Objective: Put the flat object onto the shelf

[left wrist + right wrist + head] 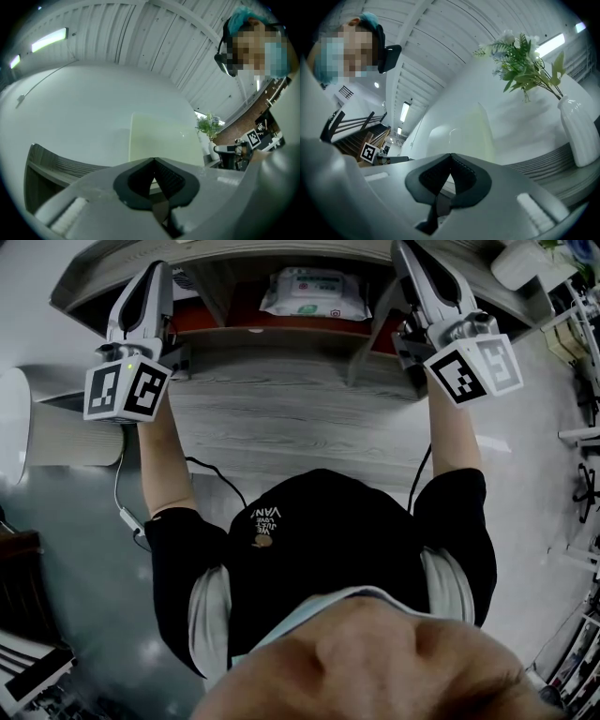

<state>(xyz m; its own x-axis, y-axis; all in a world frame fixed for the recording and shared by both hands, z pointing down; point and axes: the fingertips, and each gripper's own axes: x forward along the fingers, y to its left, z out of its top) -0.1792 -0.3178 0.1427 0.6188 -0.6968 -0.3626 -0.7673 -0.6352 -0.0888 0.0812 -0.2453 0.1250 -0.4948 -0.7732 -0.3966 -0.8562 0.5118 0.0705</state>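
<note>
A pale yellow-green flat panel (161,140) (464,136) stands upright against the white wall, on the grey ribbed top of the shelf (61,164) (553,164). In both gripper views it lies straight beyond the jaws. My left gripper (153,273) (154,161) is raised at the shelf's left end, its jaws shut with nothing showing between the pads. At the right end my right gripper (405,251) (451,157) is raised too, shut the same way. The head view does not show the panel.
A white vase with green sprigs (581,136) (209,126) stands on the shelf top right of the panel. A wipes pack (314,293) lies in the shelf's lower compartment. A grey wooden surface (272,418) lies below the shelf, and a pale cabinet (56,432) stands at left.
</note>
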